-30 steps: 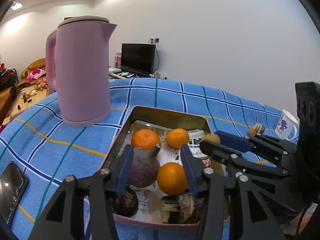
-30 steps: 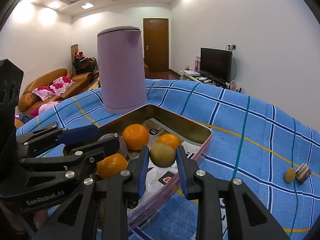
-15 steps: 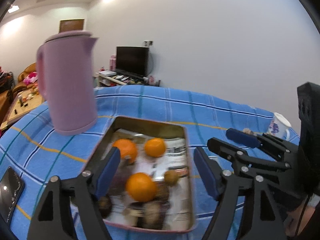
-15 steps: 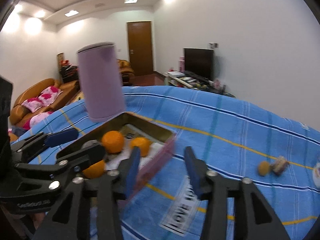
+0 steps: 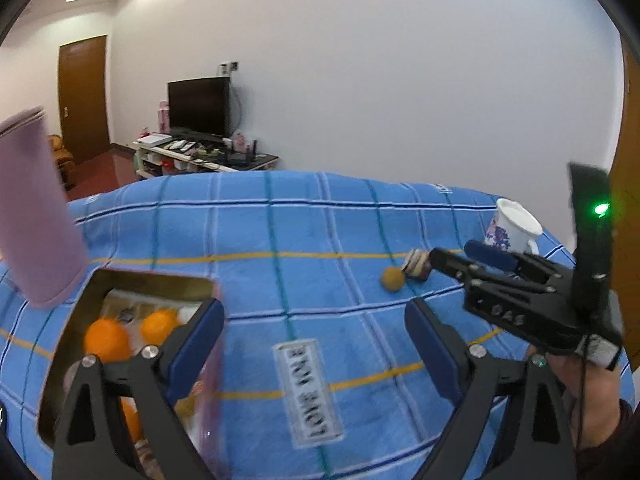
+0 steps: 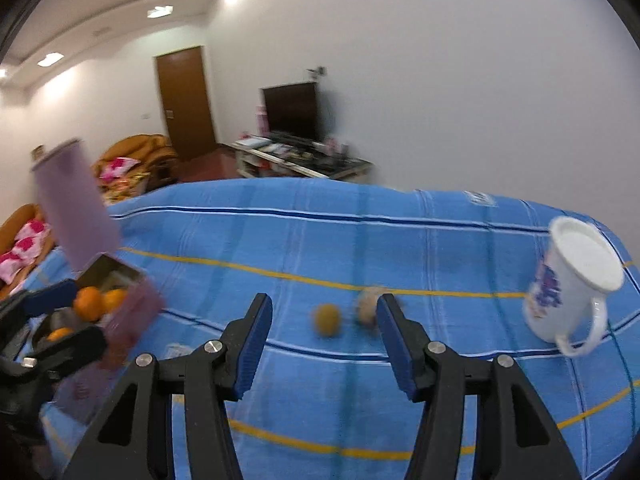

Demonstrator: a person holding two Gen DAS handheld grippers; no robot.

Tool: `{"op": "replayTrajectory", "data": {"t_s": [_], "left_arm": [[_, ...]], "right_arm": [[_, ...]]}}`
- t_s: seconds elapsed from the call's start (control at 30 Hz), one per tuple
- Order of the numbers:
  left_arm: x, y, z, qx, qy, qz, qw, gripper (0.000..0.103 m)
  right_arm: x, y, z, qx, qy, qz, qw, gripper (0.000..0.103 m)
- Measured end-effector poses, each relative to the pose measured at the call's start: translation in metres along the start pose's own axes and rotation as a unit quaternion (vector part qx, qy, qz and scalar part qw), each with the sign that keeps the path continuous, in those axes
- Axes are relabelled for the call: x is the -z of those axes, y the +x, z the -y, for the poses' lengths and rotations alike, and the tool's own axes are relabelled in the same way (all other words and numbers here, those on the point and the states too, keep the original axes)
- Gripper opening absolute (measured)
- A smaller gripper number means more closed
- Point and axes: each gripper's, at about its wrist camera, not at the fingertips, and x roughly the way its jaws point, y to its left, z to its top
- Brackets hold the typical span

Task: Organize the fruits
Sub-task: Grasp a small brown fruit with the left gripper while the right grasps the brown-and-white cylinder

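Fruit is lying in two places on the blue checked cloth (image 5: 320,220). Most of it, several oranges (image 5: 106,340) among darker pieces, is sitting in the tin tray (image 5: 152,278) at the left, just in front of the pink kettle (image 5: 34,220). Two strays are resting well apart from the tray, out toward the white mug (image 6: 572,284): a small yellow-brown fruit (image 6: 327,319) and, just beside it, a paler, darker-edged piece (image 5: 418,265) too blurred to name.

Both grippers are carrying nothing. The left gripper (image 5: 316,344) is opening, its jaws spreading nearly full with only bare cloth and a printed label (image 5: 308,392) between them. It is hanging beside the tray's right wall, probably freed after a drop-off. The right gripper (image 6: 324,346) is standing at a middling gap, wide enough, I judge, for so small a fruit. Its view is framing the yellow-brown fruit between its blue pads (image 6: 254,346), with the paler piece half hidden behind the right one, but both fruits are lying farther off and neither is touched. From the left camera it is seen reaching past toward the mug side, a hand (image 5: 592,400) behind it.

Judging by this layout, the strays are being gathered into the tray. Being roundish, the yellow-brown one may roll if nudged.
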Motion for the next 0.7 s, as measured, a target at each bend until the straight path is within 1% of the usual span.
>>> {"op": "replayTrajectory", "data": {"t_s": [0.07,0.13,0.2,0.33,0.47,0.63,0.7], "left_arm": [[-0.007,0.013,0.009,-0.010,0.004,-0.001,0.9999,0.096],[-0.012,0.029,0.015,-0.017,0.003,-0.006,0.9998,0.096],[-0.013,0.046,0.022,-0.025,0.003,-0.014,0.9996,0.096],[-0.014,0.073,0.027,-0.034,0.002,-0.030,0.9990,0.096],[-0.018,0.091,0.028,-0.048,0.004,-0.033,0.9983,0.096],[-0.022,0.113,0.022,-0.058,-0.010,-0.045,0.9972,0.096],[-0.020,0.118,0.020,-0.061,-0.011,-0.047,0.9970,0.096]], "right_arm": [[-0.001,0.013,0.017,0.018,0.014,-0.013,1.000,0.056],[-0.002,0.022,0.027,0.022,0.020,-0.021,0.999,0.056],[-0.001,0.032,0.033,0.018,0.029,-0.030,0.999,0.056],[-0.003,0.045,0.038,0.016,0.035,-0.041,0.998,0.056],[-0.007,0.063,0.040,0.011,0.044,-0.058,0.997,0.056],[-0.003,0.082,0.040,0.021,0.044,-0.077,0.996,0.056],[-0.003,0.087,0.043,0.010,0.055,-0.083,0.995,0.056]]}}
